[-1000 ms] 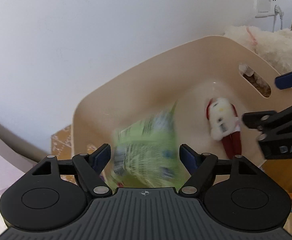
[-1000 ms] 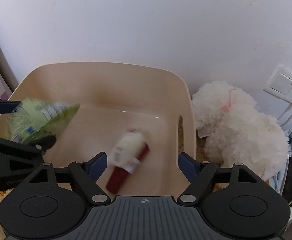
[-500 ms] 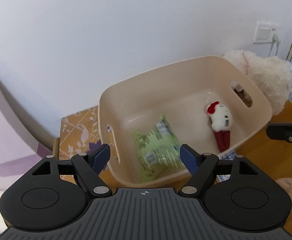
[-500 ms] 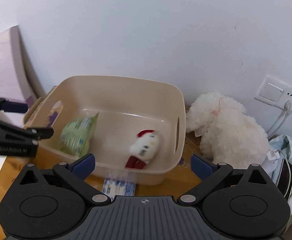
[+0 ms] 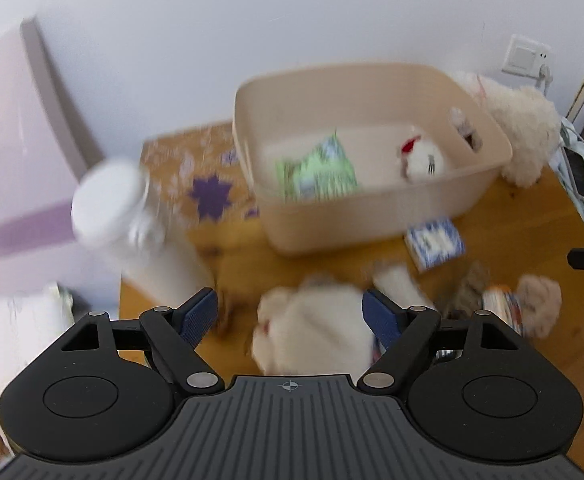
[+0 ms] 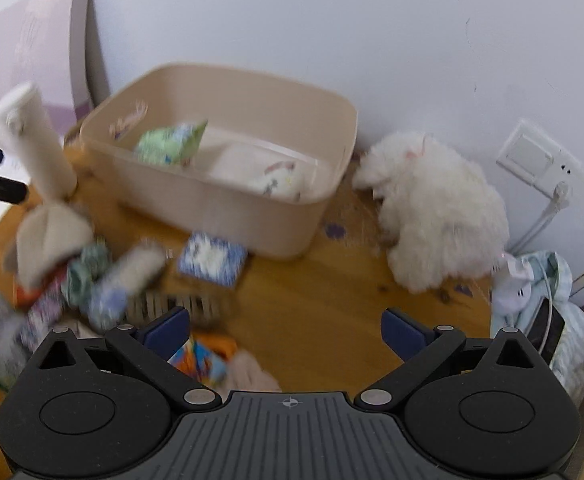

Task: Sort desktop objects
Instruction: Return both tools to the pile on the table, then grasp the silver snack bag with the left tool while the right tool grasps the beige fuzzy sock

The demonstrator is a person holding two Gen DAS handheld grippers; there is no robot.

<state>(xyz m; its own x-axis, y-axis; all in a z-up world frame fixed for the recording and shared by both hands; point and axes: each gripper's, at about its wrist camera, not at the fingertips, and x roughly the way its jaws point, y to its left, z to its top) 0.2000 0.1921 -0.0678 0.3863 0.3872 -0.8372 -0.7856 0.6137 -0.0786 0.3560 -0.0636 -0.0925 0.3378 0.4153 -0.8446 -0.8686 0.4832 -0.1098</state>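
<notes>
- I've pulled both grippers back from the beige bin (image 6: 227, 184); it now sits well off, with the green packet (image 6: 169, 142) and small white plush (image 5: 422, 158) lying inside.
- My right gripper (image 6: 285, 330) has just spread wide, empty; the left gripper (image 5: 289, 316) is wide over a white plush (image 5: 316, 328).
- I judge the tabletop (image 6: 312, 304) clutter is next.

no text is showing clearly enough to read; print on the green packet (image 5: 318, 172) in the beige bin (image 5: 376, 232) is blurring into streaks, the blue and white box (image 6: 211, 258) on the table is carrying a pattern too smeared to make out, and only a small crosshair mark (image 6: 289, 402) is showing on the right gripper's body
</notes>
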